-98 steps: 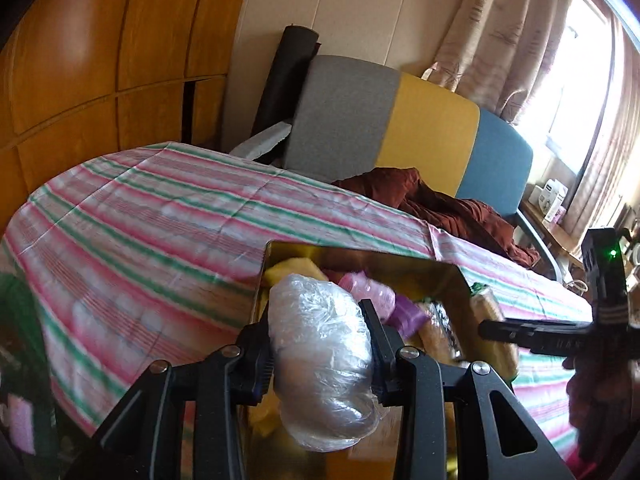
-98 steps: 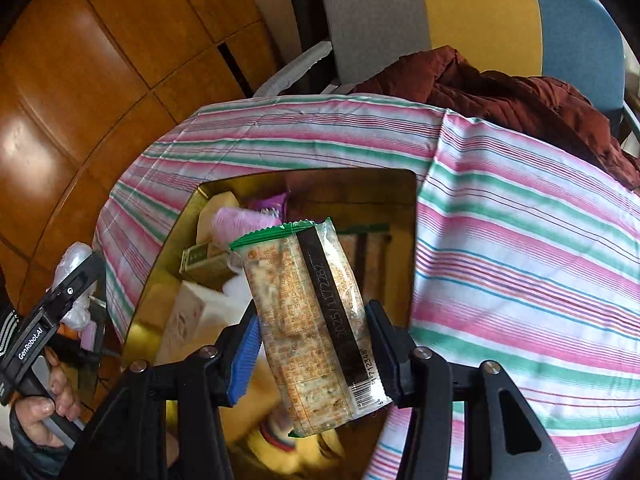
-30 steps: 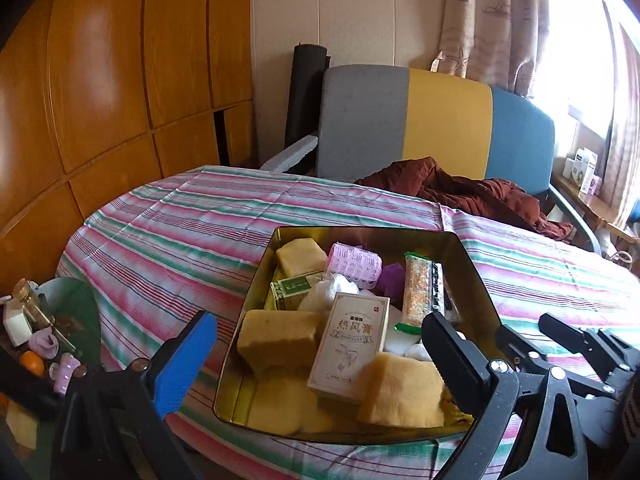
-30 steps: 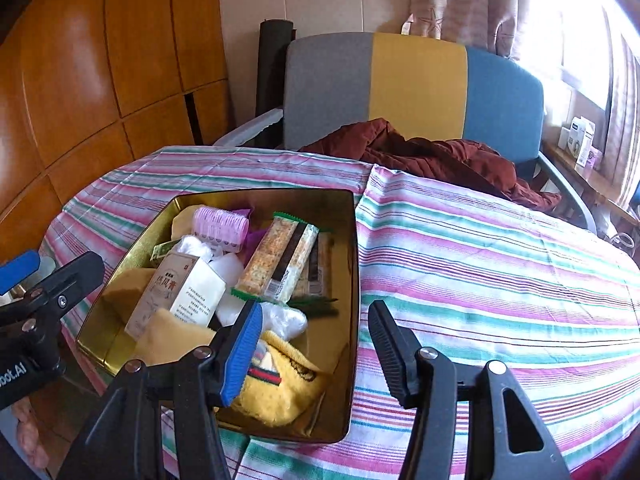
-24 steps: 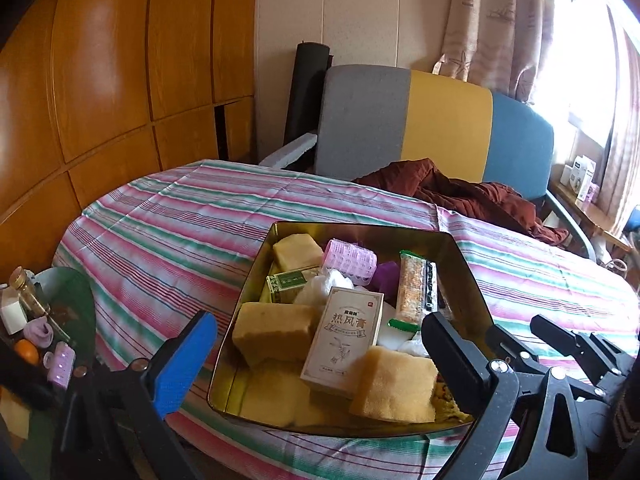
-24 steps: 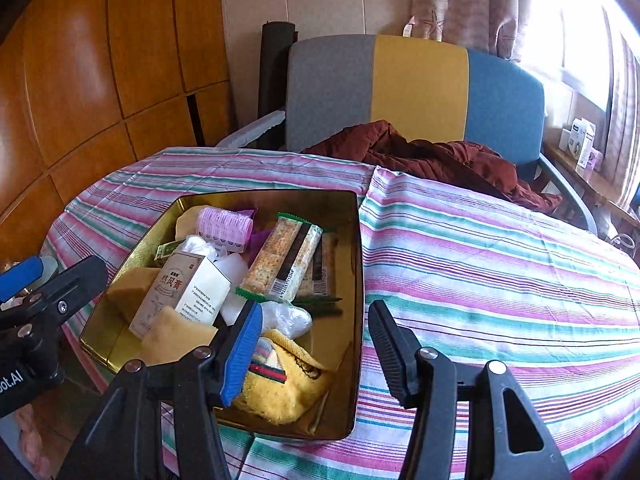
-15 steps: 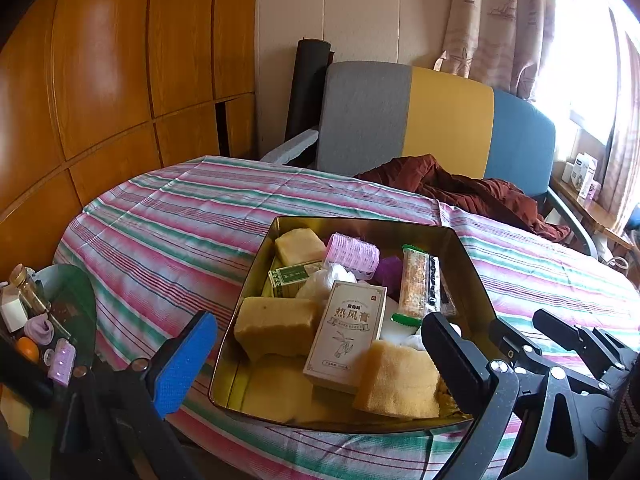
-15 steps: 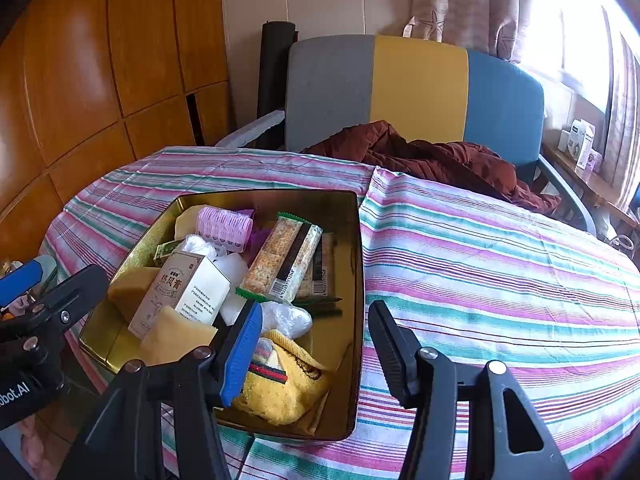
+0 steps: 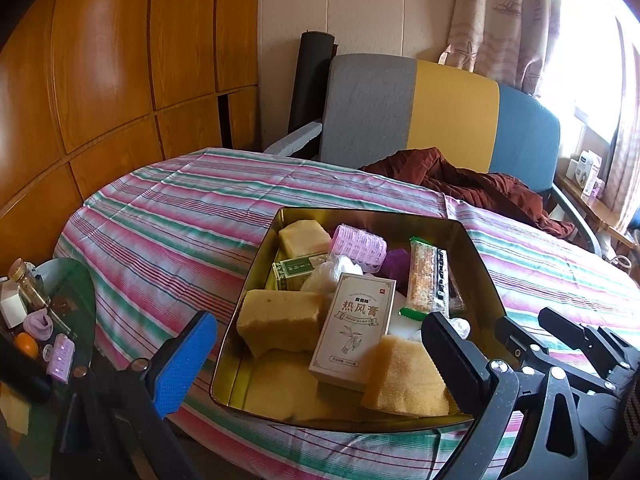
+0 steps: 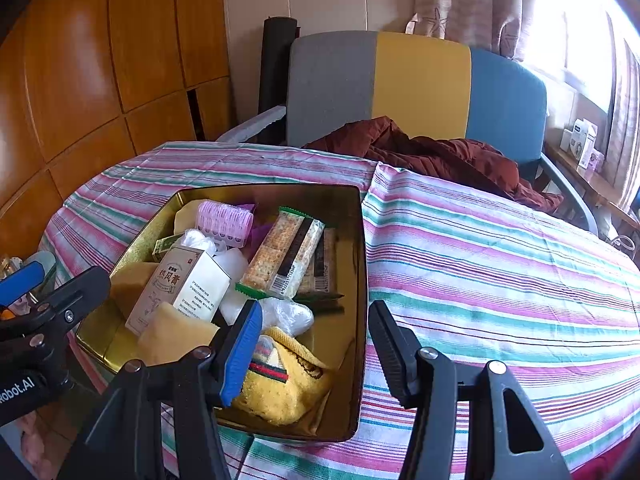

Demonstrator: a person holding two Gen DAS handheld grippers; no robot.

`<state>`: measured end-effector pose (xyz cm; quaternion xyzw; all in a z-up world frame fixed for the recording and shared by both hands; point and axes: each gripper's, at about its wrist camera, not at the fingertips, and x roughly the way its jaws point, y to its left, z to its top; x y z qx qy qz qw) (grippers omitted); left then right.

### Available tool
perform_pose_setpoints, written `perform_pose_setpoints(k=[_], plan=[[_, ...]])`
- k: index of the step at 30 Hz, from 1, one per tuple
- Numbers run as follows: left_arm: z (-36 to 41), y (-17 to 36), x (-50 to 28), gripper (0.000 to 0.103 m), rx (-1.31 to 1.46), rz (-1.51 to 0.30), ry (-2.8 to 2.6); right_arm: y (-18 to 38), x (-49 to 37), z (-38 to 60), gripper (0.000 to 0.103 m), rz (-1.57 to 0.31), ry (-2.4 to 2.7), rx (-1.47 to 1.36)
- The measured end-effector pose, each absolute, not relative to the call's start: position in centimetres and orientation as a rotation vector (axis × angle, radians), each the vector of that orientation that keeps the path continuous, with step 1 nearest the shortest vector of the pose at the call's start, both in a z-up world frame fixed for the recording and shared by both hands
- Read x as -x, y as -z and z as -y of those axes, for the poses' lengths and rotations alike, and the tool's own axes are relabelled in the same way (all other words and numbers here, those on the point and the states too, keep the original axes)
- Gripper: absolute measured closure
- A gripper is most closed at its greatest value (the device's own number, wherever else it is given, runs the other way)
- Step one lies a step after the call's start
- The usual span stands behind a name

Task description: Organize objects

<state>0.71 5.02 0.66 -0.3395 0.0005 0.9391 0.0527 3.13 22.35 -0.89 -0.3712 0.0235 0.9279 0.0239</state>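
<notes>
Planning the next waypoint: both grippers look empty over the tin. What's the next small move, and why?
Probably swing the left gripper toward the side table at its left. Both it and the right gripper stand open with nothing between the fingers, the striped tablecloth shows no loose items outside the gold tin, and small things such as a pink roller lie on that side table.

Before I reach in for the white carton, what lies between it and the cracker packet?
A clear crumpled plastic bag fills the gap between the white carton and the cracker packet, clearest in the right wrist view.
</notes>
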Motion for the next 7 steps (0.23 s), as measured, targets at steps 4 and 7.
perform_pose_setpoints(k=[4, 7], plan=[[-4.97, -0.62, -0.77, 0.000, 1.019, -0.004, -2.862, 1.00, -3.13, -22.32, 0.047, -0.070, -2.871, 1.151], [-4.93, -0.56, -0.66, 0.000, 1.029, 0.003, -2.852, 1.01, -3.22, -22.35, 0.047, -0.072, -2.874, 1.148]])
